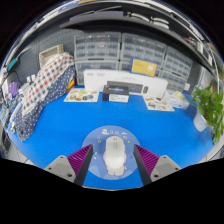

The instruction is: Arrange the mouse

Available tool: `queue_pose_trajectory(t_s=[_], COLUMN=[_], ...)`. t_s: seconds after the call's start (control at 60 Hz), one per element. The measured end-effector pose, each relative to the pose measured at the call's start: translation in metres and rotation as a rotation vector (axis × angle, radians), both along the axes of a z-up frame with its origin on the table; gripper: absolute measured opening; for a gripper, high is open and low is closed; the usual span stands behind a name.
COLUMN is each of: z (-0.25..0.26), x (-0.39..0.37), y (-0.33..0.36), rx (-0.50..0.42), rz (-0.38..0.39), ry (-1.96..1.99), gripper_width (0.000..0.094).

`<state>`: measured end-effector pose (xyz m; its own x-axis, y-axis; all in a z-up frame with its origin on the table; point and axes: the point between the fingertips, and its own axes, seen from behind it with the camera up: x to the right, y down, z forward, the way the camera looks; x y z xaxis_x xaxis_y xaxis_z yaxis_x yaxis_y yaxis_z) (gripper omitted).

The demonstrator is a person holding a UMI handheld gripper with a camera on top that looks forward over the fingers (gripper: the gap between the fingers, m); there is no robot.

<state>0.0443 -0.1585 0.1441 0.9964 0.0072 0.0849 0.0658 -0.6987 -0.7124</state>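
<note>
A white computer mouse (116, 154) lies on a round pale-blue mat (97, 139), which rests on the blue table (60, 130). My gripper (114, 160) is open, its two purple-padded fingers (82, 160) standing either side of the mouse. The mouse sits between them with a narrow gap at each side, resting on the mat. Its long axis points away from me, along the fingers.
At the table's far edge lie a keyboard (124, 89), a black device (117, 97) and trays of small items (80, 96). A checked cloth (40, 90) hangs at the left. A green plant (210, 106) stands at the right. Shelves (120, 48) line the back wall.
</note>
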Motion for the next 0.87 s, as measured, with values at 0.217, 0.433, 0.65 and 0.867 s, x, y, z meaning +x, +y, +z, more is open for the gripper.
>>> queue_pose_trajectory(t_s=[0.217, 0.433, 0.65, 0.867], z=[0.073, 0.106, 0.116, 0.131], x=[-0.007, -0.001, -0.001, 0.003], y=[-0.058, -0.104, -0.124, -0.129], rx=[0.097, 0.135, 0.157, 0.196], rz=[-0.039, -0.060, -0.058, -0.077], ry=[0.040, 0.029, 0.042, 0.063], gripper_width=[0.0826, 0.0826, 0.0826, 0.0825])
